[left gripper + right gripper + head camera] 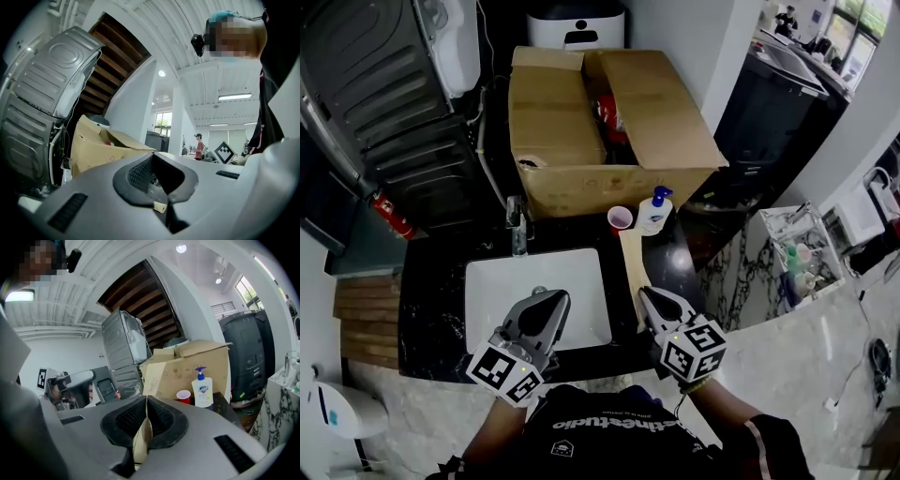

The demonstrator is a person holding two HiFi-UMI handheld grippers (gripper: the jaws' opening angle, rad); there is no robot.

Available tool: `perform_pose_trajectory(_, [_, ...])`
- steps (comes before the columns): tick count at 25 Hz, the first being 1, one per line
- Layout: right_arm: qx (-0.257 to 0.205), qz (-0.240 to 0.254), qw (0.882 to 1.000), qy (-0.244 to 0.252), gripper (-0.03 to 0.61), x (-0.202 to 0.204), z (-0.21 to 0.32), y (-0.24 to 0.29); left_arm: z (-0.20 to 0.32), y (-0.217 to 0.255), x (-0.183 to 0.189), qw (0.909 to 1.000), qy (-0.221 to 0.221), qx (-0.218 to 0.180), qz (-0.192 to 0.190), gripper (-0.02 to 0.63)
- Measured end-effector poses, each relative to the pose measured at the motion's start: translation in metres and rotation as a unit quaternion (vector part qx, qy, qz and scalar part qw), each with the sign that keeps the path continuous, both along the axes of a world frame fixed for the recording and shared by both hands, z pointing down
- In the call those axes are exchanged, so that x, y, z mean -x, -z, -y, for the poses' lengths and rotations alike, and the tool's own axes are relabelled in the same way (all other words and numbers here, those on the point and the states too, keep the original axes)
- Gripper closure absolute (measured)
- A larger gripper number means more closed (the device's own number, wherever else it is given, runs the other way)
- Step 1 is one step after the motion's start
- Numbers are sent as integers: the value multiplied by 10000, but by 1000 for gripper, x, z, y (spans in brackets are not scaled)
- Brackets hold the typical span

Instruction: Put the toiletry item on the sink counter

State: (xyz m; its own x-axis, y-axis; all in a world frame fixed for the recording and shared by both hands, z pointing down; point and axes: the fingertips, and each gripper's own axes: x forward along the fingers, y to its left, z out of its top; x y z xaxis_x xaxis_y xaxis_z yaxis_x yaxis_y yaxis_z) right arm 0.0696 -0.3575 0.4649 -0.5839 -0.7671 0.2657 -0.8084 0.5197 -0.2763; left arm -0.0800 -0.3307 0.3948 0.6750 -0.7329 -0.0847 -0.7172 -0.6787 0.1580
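**Near.** Person's dark-shirted torso sits at the bottom of the head view, both forearms reaching forward.

- The left gripper (553, 300) is over the near edge of the white basin (511, 281). Its jaws are pressed together with nothing between them.
- The right gripper (648, 296) is over the black counter (431, 309), just right of the basin. Its jaws are clenched on the near end of a thin tan cardboard pack (630, 262), pinched edge-on.
- In the right gripper view the pack rises from between the textured pads (129, 420). There is faint print along one edge, too small to read.
- From the jaws the pack runs away along the counter strip right of the basin. Its far end stops just short of a red cup (620, 218).
- I cannot tell whether the pack's underside touches the counter.

**Middle.**

- A faucet (517, 225) stands at the far rim of the basin, left of centre.
- The red cup stands upright on the counter at the basin's far right.
- A white pump bottle (655, 211) with a blue pump top stands just right of the cup, also upright.

**Far.**

- An open cardboard box (647, 112) sits behind the cup and bottle with its flaps spread. Something red shows inside.
- Left of the box is a grey ribbed appliance (384, 103).
- Right of the box is a dark appliance (769, 103).
- Off the counter's right end is a white marbled stand (783, 214) holding small bottles.
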Motion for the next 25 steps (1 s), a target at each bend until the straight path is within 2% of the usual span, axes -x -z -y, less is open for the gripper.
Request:
perform_pose_trajectory(7, [681, -249, 9972, -196, 537, 10, 36, -67, 0, -9, 8, 9999, 17, 107, 16, 600])
perform_pose_trajectory(14, [1239, -595, 9891, -533, 537, 13, 71, -141, -6, -18, 8, 9997, 16, 194, 139, 600])
perform_pose_trajectory(20, [1446, -1114, 9822, -449, 537, 22, 85, -181, -10, -30, 14, 9991, 84, 309, 267, 600])
perform_pose_trajectory(25, [1648, -1252, 9771, -492, 537, 27, 93, -200, -12, -35, 21, 9987, 167, 369, 326, 600])
